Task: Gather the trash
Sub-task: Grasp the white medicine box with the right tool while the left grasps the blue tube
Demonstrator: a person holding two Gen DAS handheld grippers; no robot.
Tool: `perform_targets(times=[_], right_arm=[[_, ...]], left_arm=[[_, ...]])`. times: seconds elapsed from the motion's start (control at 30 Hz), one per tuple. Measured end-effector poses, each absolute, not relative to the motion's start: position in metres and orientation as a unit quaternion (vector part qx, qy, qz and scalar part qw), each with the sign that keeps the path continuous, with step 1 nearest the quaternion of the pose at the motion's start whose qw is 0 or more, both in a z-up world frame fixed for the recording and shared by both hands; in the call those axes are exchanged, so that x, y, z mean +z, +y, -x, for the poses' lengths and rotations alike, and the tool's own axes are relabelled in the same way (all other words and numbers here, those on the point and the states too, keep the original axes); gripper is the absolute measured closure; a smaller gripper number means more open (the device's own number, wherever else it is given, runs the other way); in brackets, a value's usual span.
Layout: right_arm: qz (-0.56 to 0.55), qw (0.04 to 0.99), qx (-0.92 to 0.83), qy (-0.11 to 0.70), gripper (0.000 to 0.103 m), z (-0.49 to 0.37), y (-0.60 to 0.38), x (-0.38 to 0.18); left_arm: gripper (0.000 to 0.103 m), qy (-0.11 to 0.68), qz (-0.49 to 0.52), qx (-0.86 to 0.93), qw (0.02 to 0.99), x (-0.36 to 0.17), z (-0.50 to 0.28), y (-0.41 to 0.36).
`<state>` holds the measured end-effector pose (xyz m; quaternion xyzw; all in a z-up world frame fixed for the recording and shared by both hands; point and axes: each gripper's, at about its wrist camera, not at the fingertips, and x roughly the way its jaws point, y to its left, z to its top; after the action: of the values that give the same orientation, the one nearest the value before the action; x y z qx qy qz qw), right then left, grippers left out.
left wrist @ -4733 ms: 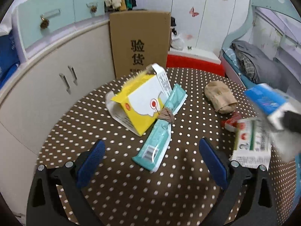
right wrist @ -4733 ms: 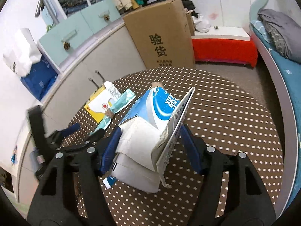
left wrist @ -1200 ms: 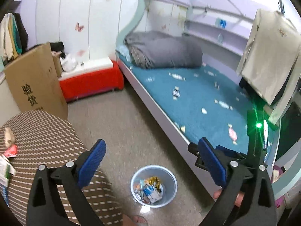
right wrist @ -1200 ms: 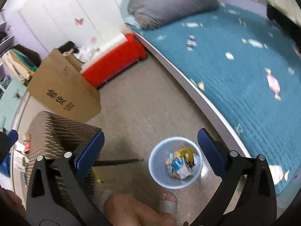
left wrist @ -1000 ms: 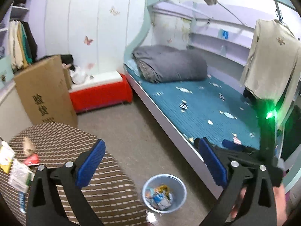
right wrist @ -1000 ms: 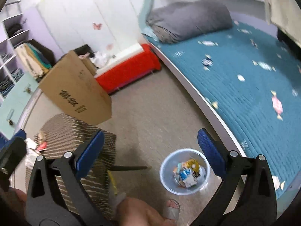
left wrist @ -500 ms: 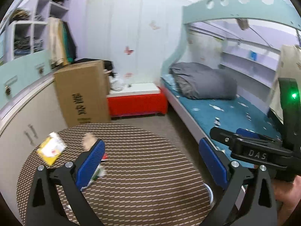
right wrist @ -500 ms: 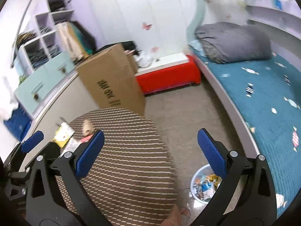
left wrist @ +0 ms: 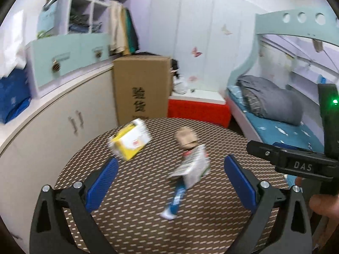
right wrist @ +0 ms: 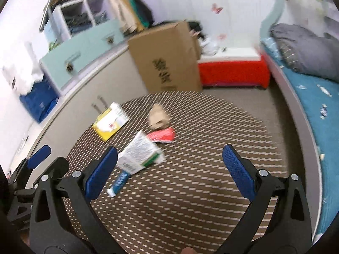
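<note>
Both your left gripper (left wrist: 169,175) and right gripper (right wrist: 169,169) have fingers spread, empty. The white-green carton (right wrist: 141,155) lies just inside your right gripper's left finger, overlapping the blue tube (right wrist: 118,182); clamp carelessly and you may drag both across the bench (right wrist: 211,148). The red wrapper (right wrist: 162,136) and crumpled brown paper (right wrist: 159,116) crowd beyond.

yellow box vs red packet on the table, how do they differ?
Colour: the yellow box is yellow and white; the red packet is red. Size: the box looks larger. Shape: the box looks thick; the packet looks flat. Place: in the right wrist view the box lies further left, the packet nearer the table's middle, beside the tan wad. Both lie loose, ungripped.
</note>
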<state>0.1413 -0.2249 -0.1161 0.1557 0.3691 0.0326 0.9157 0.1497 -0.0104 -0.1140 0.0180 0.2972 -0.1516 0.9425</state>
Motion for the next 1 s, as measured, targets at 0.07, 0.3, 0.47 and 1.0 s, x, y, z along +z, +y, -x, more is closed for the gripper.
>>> perform_targets(times=[0.07, 0.3, 0.47, 1.0], right_arm=[[-0.157, 0.909, 0.043, 0.384, 0.006, -0.155, -0.209, -0.126], [-0.174, 0.882, 0.045, 0.435, 0.006, -0.196, -0.172, -0.165], [-0.181, 0.87, 0.049, 0.456, 0.031, -0.21, -0.164, -0.181], [-0.199, 0.881, 0.048, 0.426, 0.073, -0.165, -0.238, -0.161]], left_arm=[[0.005, 0.309, -0.015, -0.141, 0.94, -0.123, -0.155, 0.006], [0.005, 0.335, -0.024, -0.13, 0.933, -0.147, -0.166, 0.031], [0.005, 0.355, -0.037, -0.138, 0.924, -0.164, -0.167, 0.027], [0.005, 0.396, -0.146, -0.226, 0.878, -0.21, -0.179, -0.056]])
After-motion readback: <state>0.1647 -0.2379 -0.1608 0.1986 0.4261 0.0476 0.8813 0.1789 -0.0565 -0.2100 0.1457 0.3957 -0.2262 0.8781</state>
